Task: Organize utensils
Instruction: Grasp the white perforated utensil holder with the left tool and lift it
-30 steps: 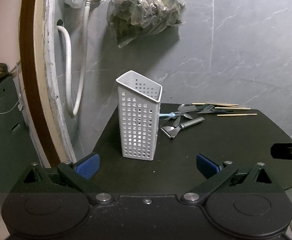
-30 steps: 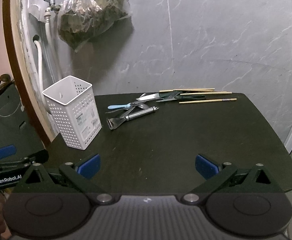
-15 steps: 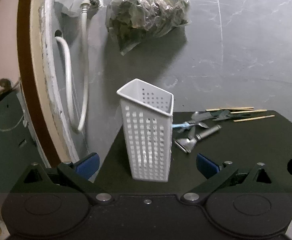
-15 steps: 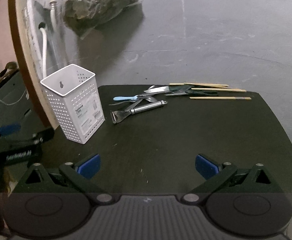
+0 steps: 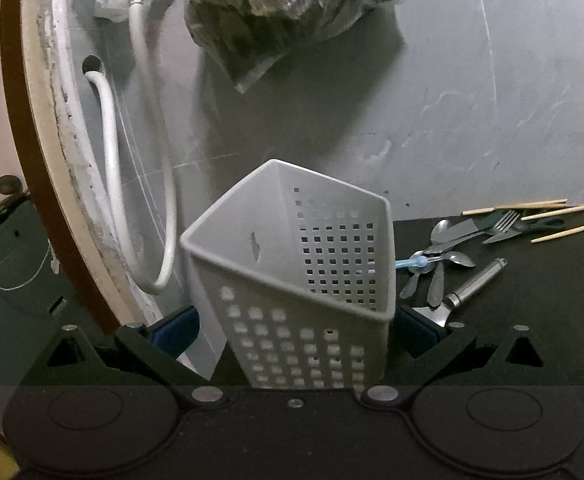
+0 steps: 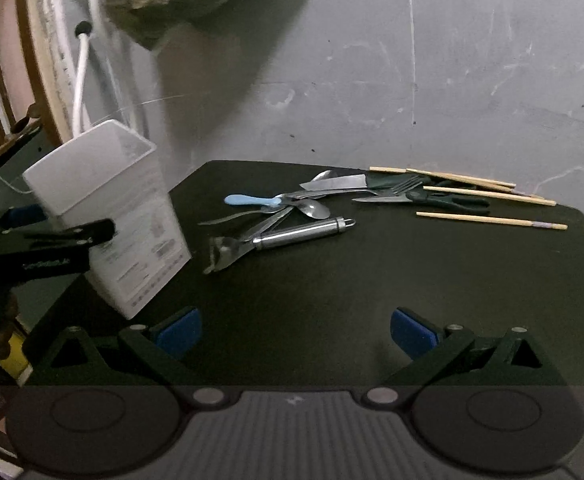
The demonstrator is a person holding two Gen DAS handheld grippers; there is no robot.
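left hand-held gripper (image 5: pixel 294 326) now straddles caddy (image 5: pixel 304 280).

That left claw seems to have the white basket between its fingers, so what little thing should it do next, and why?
Probably close on the basket to steady it. The left claw is open, its blue pads either side of the basket's lower walls, and the basket looks empty. The spoons, peeler and chopsticks lie loose on the table, with the right claw open and holding nothing.
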